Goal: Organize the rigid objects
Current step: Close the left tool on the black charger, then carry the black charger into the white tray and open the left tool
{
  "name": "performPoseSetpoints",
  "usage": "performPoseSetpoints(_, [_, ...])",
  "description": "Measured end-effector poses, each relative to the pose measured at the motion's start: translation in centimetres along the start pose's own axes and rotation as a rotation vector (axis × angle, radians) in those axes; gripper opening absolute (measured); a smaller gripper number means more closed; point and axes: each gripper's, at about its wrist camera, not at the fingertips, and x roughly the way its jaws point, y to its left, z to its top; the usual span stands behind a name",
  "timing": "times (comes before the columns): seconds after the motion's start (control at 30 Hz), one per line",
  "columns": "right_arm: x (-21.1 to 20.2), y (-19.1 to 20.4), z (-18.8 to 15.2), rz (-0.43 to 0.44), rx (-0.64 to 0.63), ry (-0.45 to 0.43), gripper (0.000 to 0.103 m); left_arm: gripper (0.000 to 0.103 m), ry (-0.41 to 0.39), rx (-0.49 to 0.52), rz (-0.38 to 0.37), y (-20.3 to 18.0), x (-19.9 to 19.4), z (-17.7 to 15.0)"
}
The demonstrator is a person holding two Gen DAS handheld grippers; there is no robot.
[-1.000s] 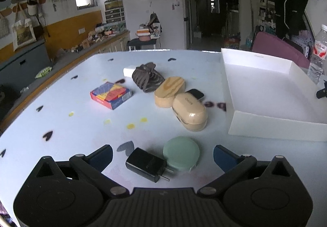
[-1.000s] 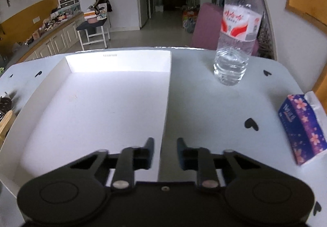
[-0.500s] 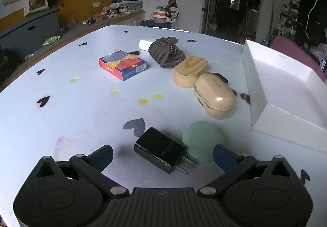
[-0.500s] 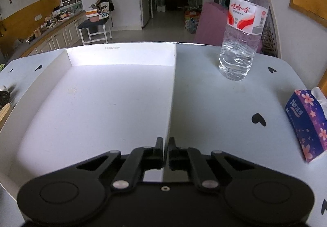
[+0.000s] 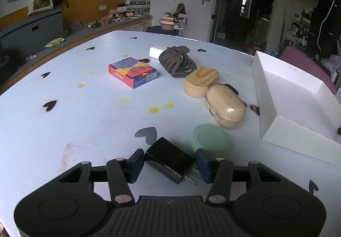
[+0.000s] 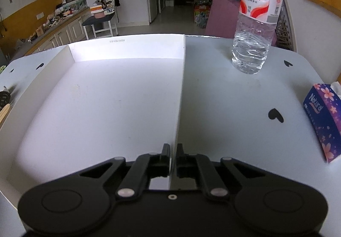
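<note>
Left gripper (image 5: 169,161) low over the white table (image 5: 74,122), its jaws just been closing around the black charger plug (image 5: 170,159). The plug lies skewed between the 2 blue pads (image 5: 136,162); left pad at its corner, right pad by its prongs, firm pressing not clear.

From the plug: round mint-green case (image 5: 211,138) just beside at 1 o'clock, touching the right pad's far side. Beige oval case (image 5: 226,109) further at 1 o'clock, touching the wooden oval box (image 5: 200,81) behind it. Brown hair claw (image 5: 178,62) at 12 o'clock, white roll (image 5: 156,52) behind it. Red-and-blue card box (image 5: 133,71) at 11 o'clock, well apart.

White tray (image 5: 298,136) at 3 o'clock, nothing inside.

Right gripper (image 6: 173,157) clamped tight on the tray's right wall (image 6: 181,96), 1 finger each side. Water bottle (image 6: 253,23) at 1 o'clock of it, tissue pack (image 6: 324,117) at 3 o'clock.
</note>
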Motion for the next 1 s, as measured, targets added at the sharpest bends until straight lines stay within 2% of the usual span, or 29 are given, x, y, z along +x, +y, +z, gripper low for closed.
performPoseSetpoints(0.37, [-0.2,0.3,-0.2,-0.017,-0.018,-0.006,0.006,0.055,0.048,0.004,0.065,2.3,-1.6,-1.7])
performPoseSetpoints(0.73, [-0.4,0.4,-0.2,-0.023,-0.012,-0.013,0.005,0.054,0.031,-0.024,0.077,2.5,-0.6,-0.9])
performPoseSetpoints(0.83, [-0.5,0.6,-0.3,-0.031,-0.018,-0.015,0.005,0.042,0.023,-0.026,0.083,2.3,-0.4,-0.8])
performPoseSetpoints(0.87, [-0.5,0.7,-0.3,-0.033,-0.02,-0.017,0.005,0.034,0.021,-0.027,0.08,2.3,-0.5,-0.8])
performPoseSetpoints(1.0, [-0.6,1.1,-0.4,-0.044,-0.033,-0.021,0.005,0.033,0.016,-0.03,0.076,2.3,-0.7,-0.9])
